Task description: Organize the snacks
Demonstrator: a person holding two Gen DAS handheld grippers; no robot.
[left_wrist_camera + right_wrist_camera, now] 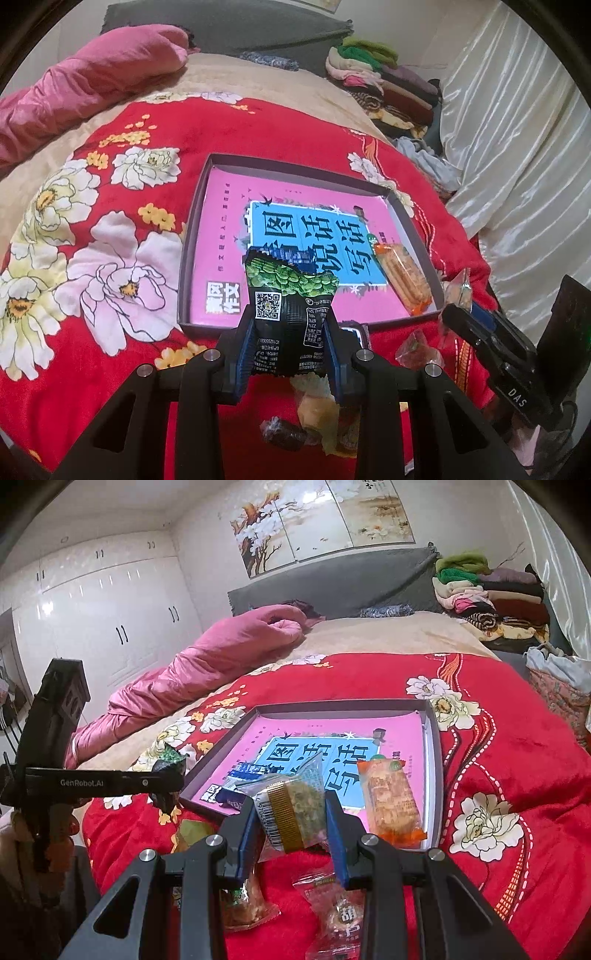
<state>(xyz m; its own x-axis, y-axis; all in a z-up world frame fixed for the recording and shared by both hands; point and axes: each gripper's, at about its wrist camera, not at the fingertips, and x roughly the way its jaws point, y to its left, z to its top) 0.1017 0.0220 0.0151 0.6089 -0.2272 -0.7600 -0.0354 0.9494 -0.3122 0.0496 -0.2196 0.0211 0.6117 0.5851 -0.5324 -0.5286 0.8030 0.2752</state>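
Snacks everywhere on this bed, and both claws are loaded right now. The left claw (291, 350) is clamped on a black packet with green peas printed across its top (290, 295), pinched low on the wrapper so the printed end stands up clear of the pads, hanging just short of the near wall of the shallow box (207, 177). My guess is that grip keeps the packet from folding over when it gets lowered in

Over on the other side, the right claw (291, 830) is squeezing a clear-wrapped cake with a gold band (291, 812), tilted, held above the box's near edge. Looks to me like both hands are bringing their pick to the box at once

Now the box itself: it sits flat on the red flowered blanket (110, 295), a pink book cover (221, 221) lining its floor. Inside, an orange-wrapped biscuit pack (391, 805) lies along the right wall, and a blue-and-white wrapper (240, 775) sits near the front left corner. Plenty of bare floor between them

Still outside, on the blanket in front of the box: a walnut-print candy (336, 915), a pale pastry pack (240, 904) and a dark wrapped sweet (284, 435), so I'd say this job is early on
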